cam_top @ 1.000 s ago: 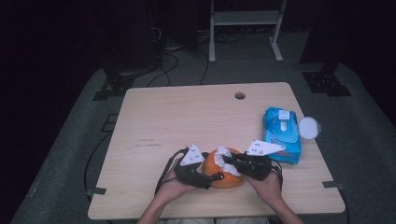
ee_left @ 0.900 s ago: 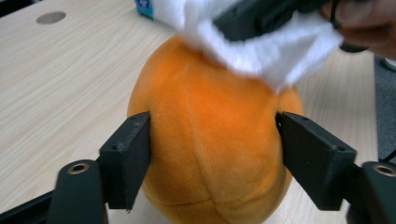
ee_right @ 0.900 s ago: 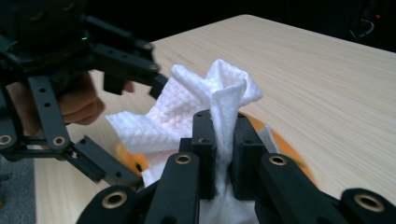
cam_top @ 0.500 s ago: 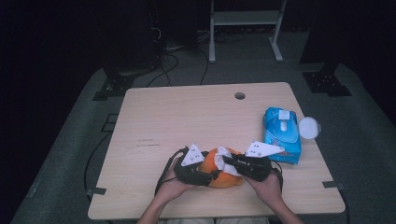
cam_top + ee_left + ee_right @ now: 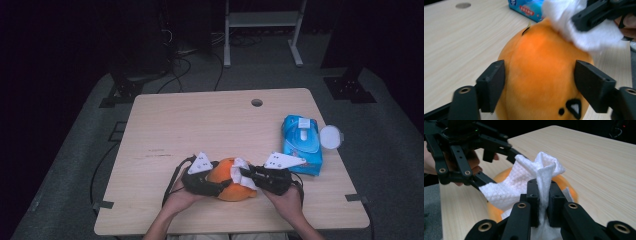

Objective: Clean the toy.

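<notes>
Gripping an orange plush toy (image 5: pixel 544 72) between its two black jaws, the left gripper (image 5: pixel 544 85) presses one pad (image 5: pixel 491 85) against each flank of the toy; black facial markings on the plush lie low beside the right-hand jaw in the left gripper view; the right gripper (image 5: pixel 543 192) is clamped on a bunched white wipe (image 5: pixel 524 185), whose folds rise above its jaw tips and spread down onto the toy directly ahead of it; in the high view both grippers meet at the toy (image 5: pixel 231 179) near the table's (image 5: pixel 200 125) front edge, left gripper (image 5: pixel 210 186) on one side, right gripper (image 5: pixel 250 176) on the other, the wipe (image 5: pixel 241 170) between them; beyond the right gripper lies a blue wipes packet (image 5: pixel 301 144), with a small white lid-like disc (image 5: pixel 331 136) just past it at the table's edge.
</notes>
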